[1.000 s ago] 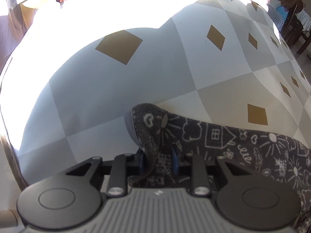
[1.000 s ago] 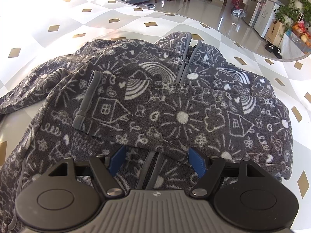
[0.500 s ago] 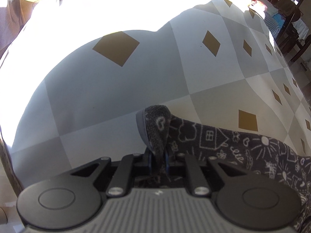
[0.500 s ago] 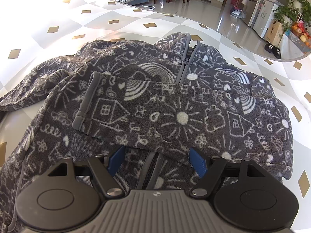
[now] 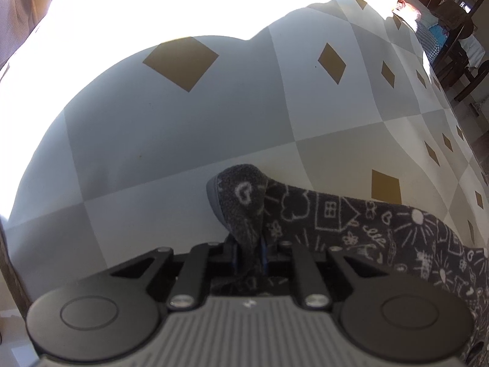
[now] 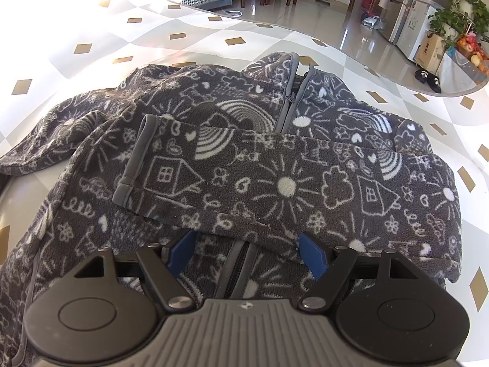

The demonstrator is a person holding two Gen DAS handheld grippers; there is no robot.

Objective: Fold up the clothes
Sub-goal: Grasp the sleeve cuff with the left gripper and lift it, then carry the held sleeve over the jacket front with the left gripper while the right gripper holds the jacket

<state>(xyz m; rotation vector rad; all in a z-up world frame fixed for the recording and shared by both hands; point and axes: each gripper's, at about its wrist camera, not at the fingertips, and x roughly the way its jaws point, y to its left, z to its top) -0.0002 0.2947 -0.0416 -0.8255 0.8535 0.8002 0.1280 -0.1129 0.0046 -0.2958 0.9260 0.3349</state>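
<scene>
Fleece fills the right wrist view: a dark grey jacket (image 6: 275, 159) printed with white suns, houses, rainbows and hearts lies spread on the bench (image 6: 91, 30), its zipper (image 6: 290, 98) running up the middle toward the far edge. One sleeve (image 6: 244, 180) is folded flat across the chest, its grey-bound cuff (image 6: 136, 159) pointing left. Only this view shows the jacket body, and beyond the bench's far edge a shiny floor, chairs and a potted plant (image 6: 464, 15).

The left wrist view shows instead a single sleeve (image 5: 351, 220) stretched away to the right over the checked, gold-diamond bench cloth (image 5: 183, 140), half of it washed out by sunlight.

The left gripper (image 5: 249, 252) is closed tight on that sleeve's cuff end (image 5: 241, 195), the fabric bunched upright between the blue pads.

The right gripper (image 6: 247, 250) stands wide apart with nothing between its blue fingers (image 6: 310, 255), hovering low over the zipper just below the folded sleeve.
</scene>
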